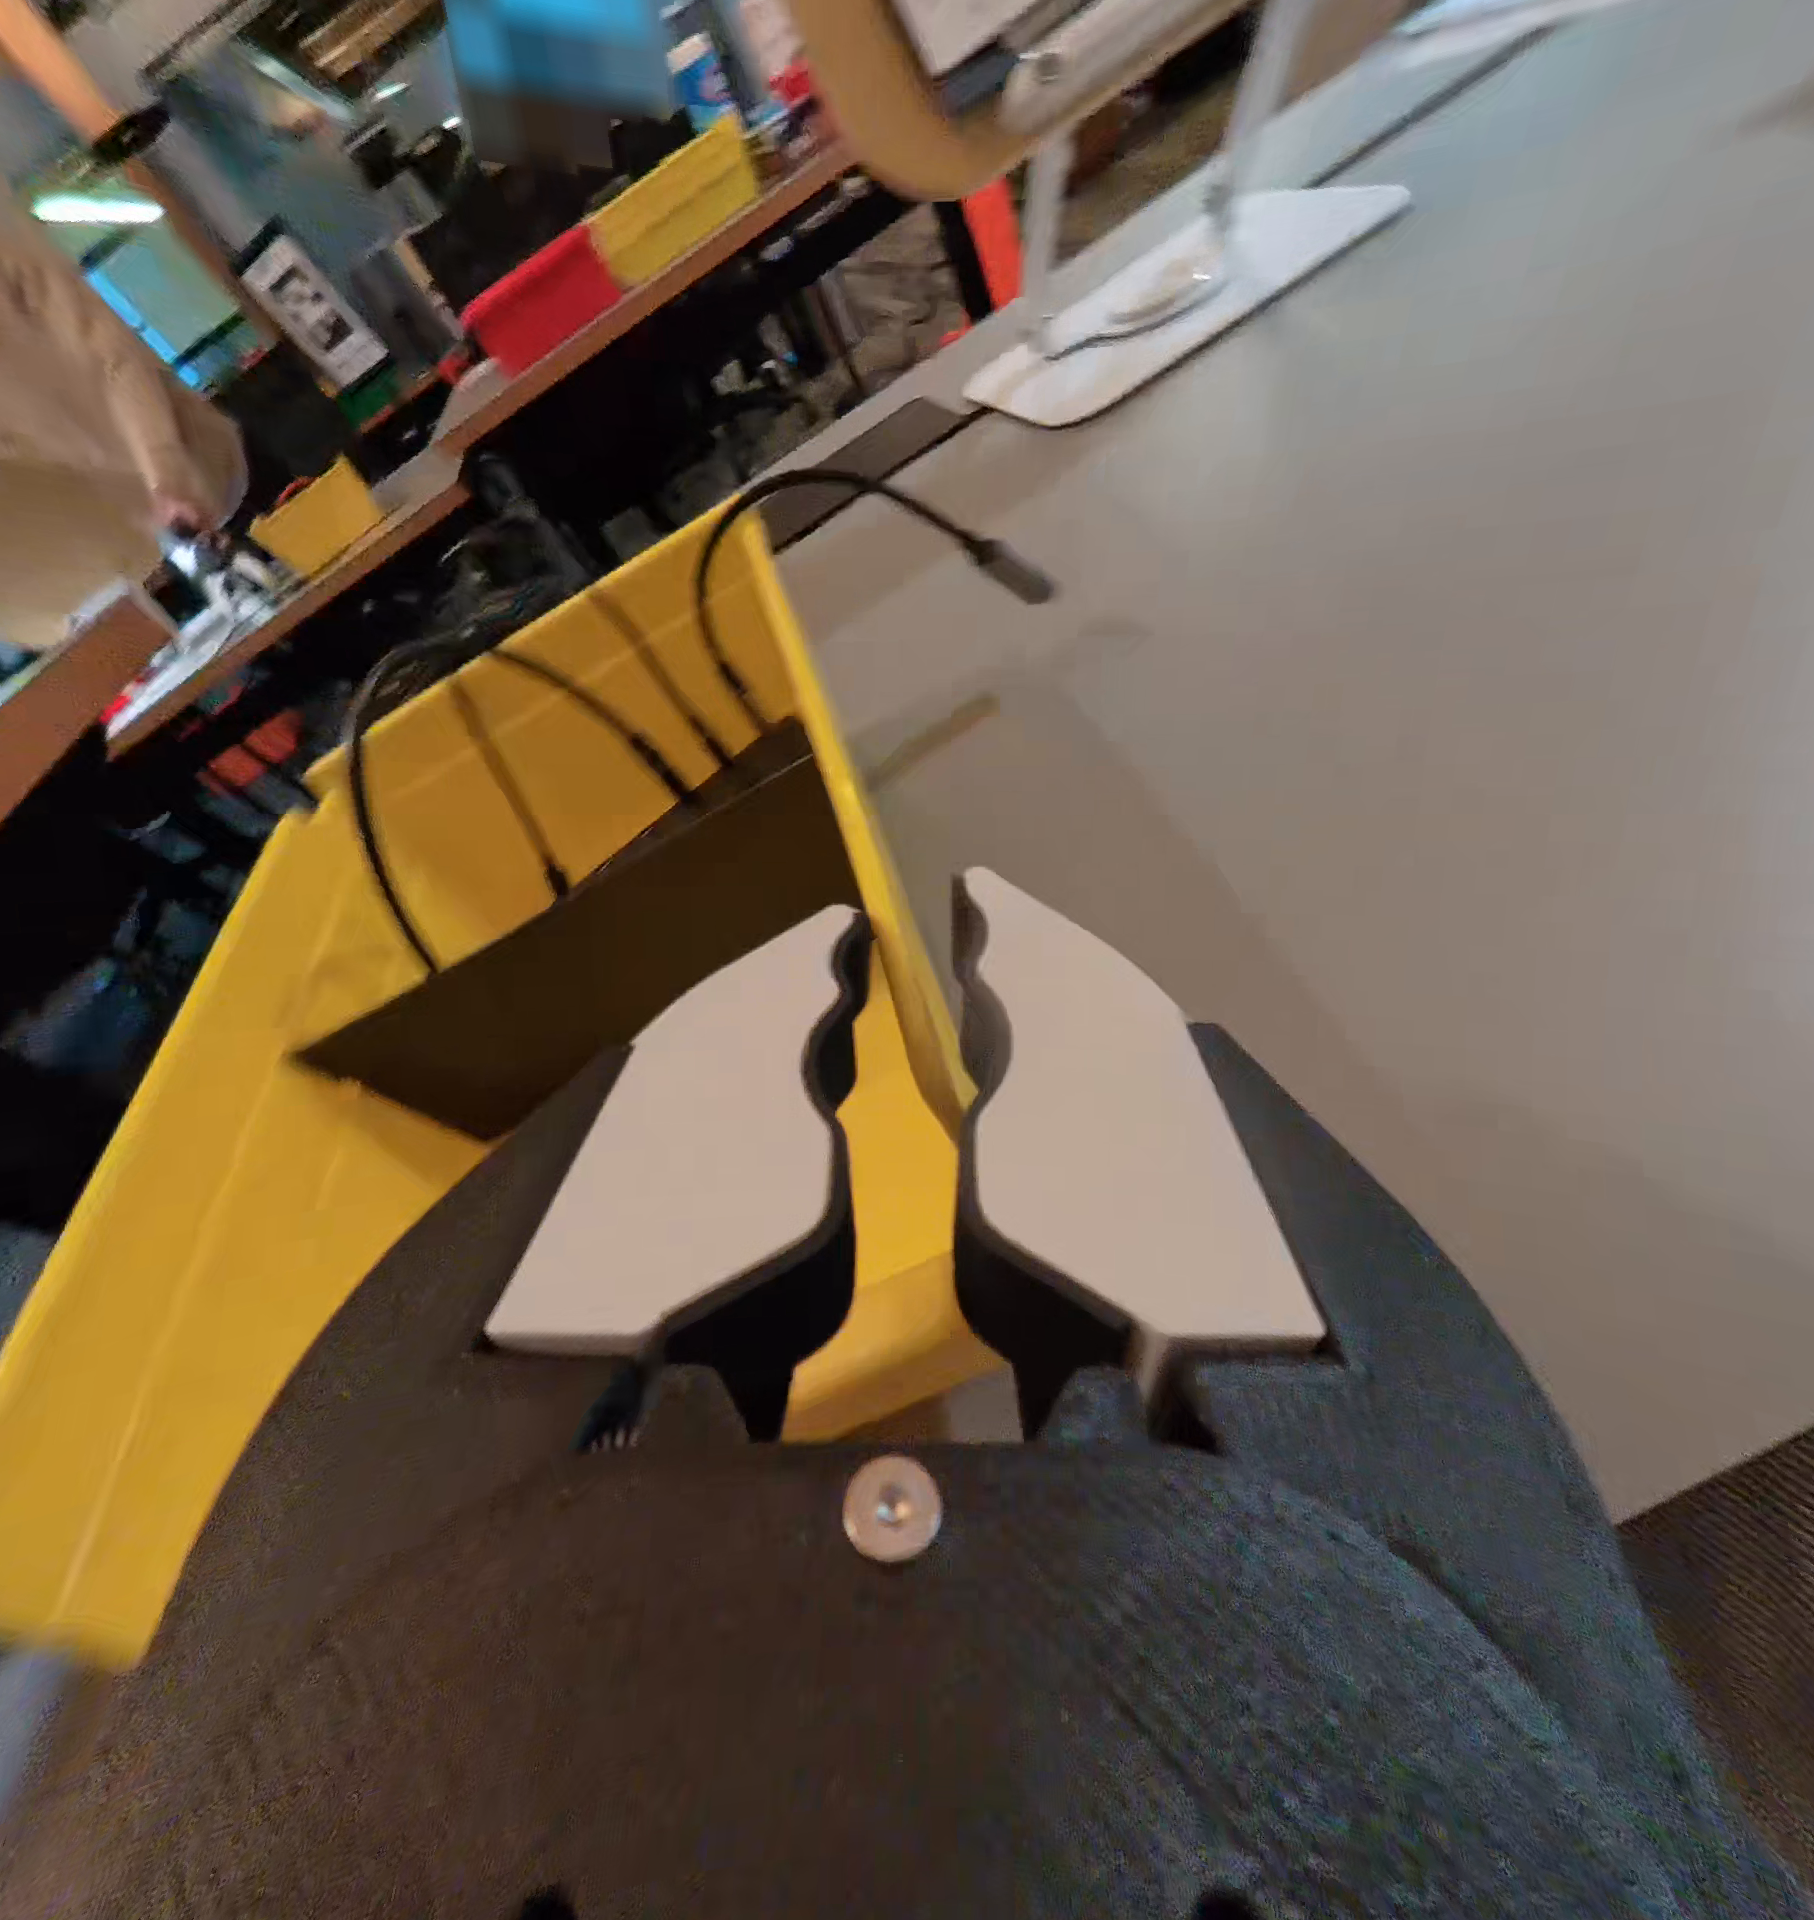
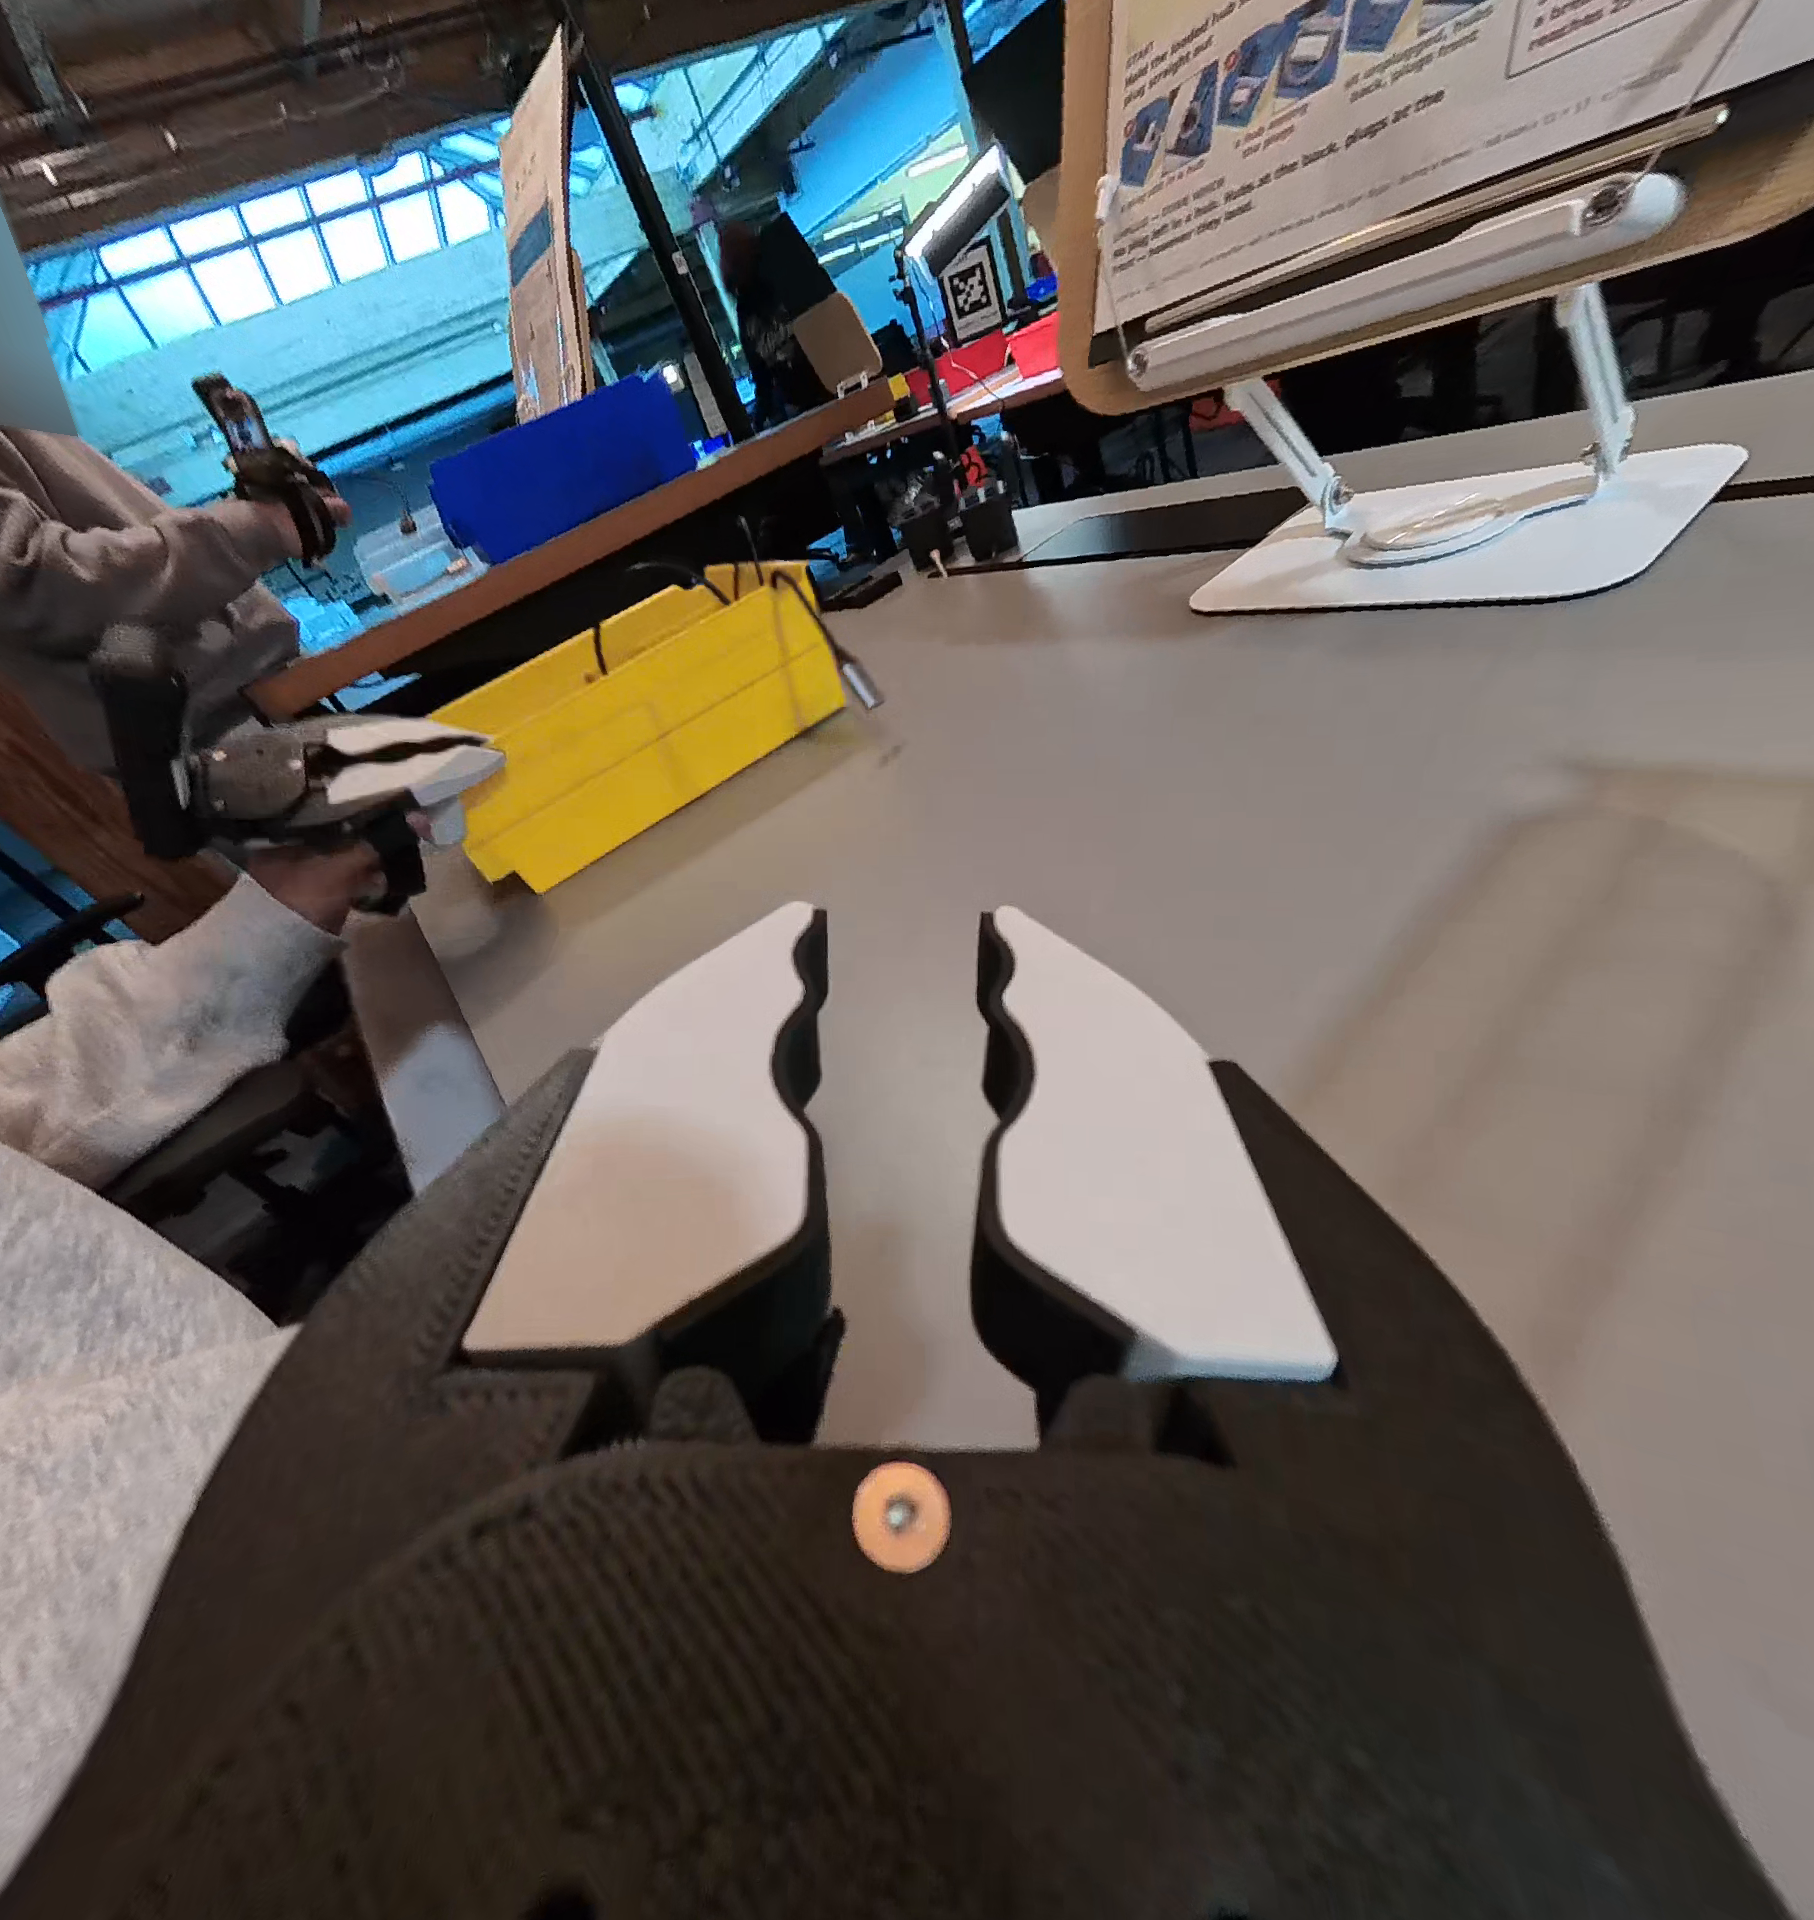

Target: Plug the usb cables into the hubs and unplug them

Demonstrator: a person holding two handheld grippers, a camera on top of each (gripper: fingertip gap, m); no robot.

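- Here, the left gripper (image 1: 911, 914), with white fingers on a black body, hangs over the near end of the yellow plastic bin (image 1: 207, 1299); its jaws stand slightly apart with the bin's right rim between them, and whether they touch the rim cannot be told.
- Inside the bin, at about 11 o'clock from those fingertips, lies a flat black hub (image 1: 591, 956) with several thin black usb cables (image 1: 508, 769) arching up from its far edge.
- One cable's metal-tipped plug (image 1: 1017, 582) hangs over the bin's far corner above the grey tabletop (image 1: 1402, 831), at 12 o'clock.
- The right gripper (image 2: 903, 925) is spread and empty over bare tabletop.
- From it, the bin sits at 11 o'clock, well apart, and the white document stand (image 2: 1474, 530) holding a printed sheet at 1 o'clock.
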